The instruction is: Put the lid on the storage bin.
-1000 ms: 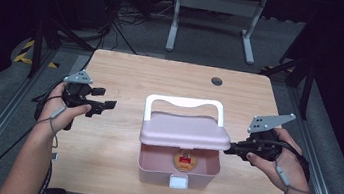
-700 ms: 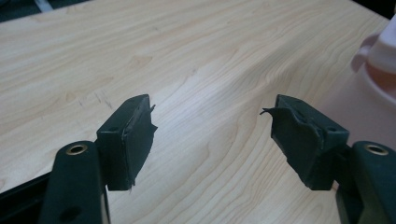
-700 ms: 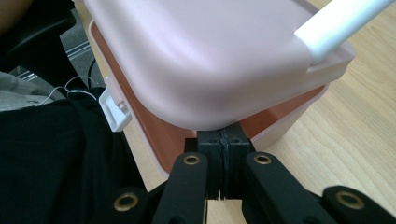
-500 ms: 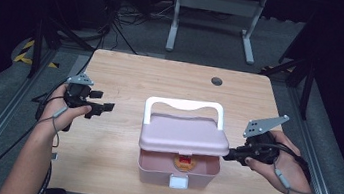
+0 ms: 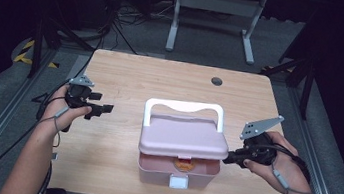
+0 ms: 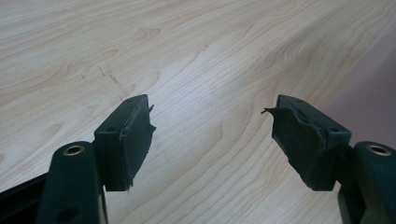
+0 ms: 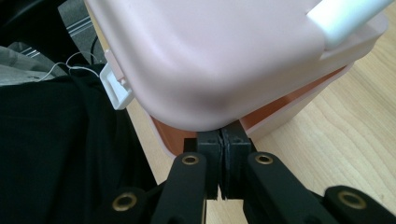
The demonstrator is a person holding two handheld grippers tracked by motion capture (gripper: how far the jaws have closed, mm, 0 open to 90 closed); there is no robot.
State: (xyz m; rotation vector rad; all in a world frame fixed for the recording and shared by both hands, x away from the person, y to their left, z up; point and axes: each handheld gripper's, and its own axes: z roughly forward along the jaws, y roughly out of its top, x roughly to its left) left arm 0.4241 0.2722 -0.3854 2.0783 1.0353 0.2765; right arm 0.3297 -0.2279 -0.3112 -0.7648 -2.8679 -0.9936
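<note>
Here's the pale pink plastic box with its white hoop handle (image 5: 181,133), sitting near the front edge of the light wooden worktop (image 5: 161,83), roughly at its middle. The rounded pink lid (image 5: 184,138) is tilted up at the front, showing a gap over the base, and a small orange and red round item (image 5: 183,165) peeks out from inside, too small to tell apart further. A white latch tab (image 5: 178,181) hangs on the front wall of the base. From the right gripper view the lid (image 7: 210,60) looks smooth, matte, softly curved at the corner, with the white handle (image 7: 343,16) a glossy bar across the top.

The right gripper (image 5: 231,158) sits at the lid's right corner, jaws pressed together just under the lid's rim; whether they pinch the edge I cannot tell. A grey three-cornered plate rides on top of it.

Over on the left, the left gripper (image 5: 103,110) hovers above bare wood, well apart from the box, jaws wide apart, nothing between them. The black pads (image 6: 128,140) look worn and ragged; the wood grain runs in wavy bands.
</note>
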